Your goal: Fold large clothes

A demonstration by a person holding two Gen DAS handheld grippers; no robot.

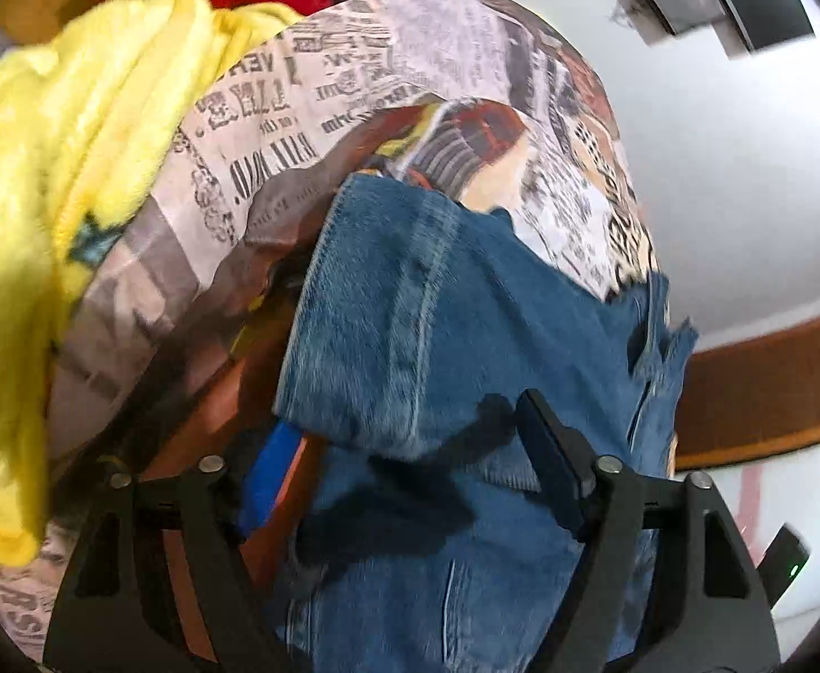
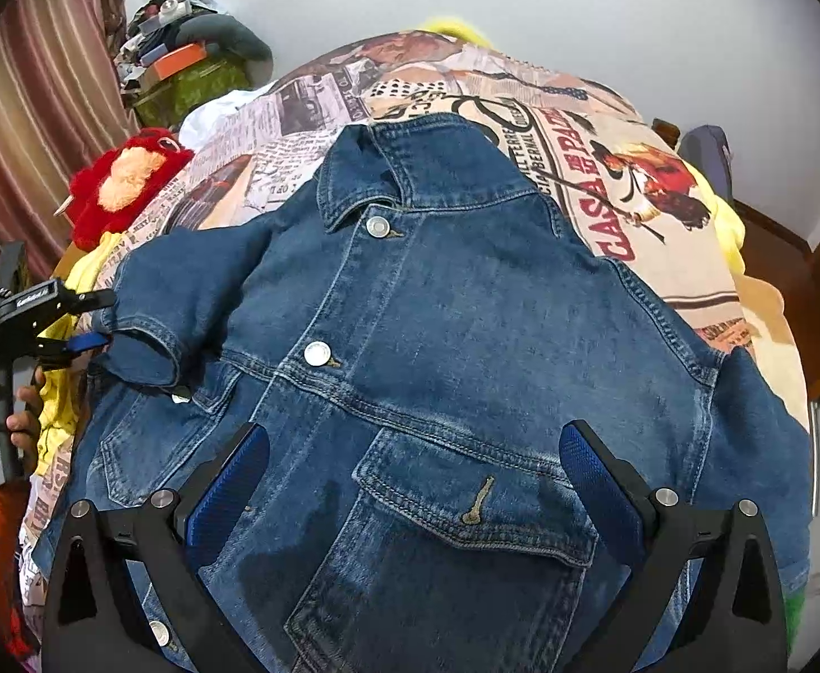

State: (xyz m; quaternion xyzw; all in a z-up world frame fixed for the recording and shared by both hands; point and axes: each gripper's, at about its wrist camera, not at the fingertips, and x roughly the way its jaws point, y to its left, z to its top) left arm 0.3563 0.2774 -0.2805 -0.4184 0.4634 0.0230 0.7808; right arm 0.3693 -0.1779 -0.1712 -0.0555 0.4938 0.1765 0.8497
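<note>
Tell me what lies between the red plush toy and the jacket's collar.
In the right wrist view, only the newspaper-print bedspread lies between the red plush toy and the collar of the denim jacket.

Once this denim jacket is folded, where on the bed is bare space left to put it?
Free: the printed bedspread beyond the denim jacket's collar, up to the far edge. Crowded: the side with the red plush toy and yellow blanket, where the left tongs sit.

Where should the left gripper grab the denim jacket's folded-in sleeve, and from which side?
Probably the sleeve cuff, coming in from the jacket's outer edge where the left gripper already sits. The cuff is a thick hemmed edge lying on top of the denim jacket, so it should lift cleanly.
</note>
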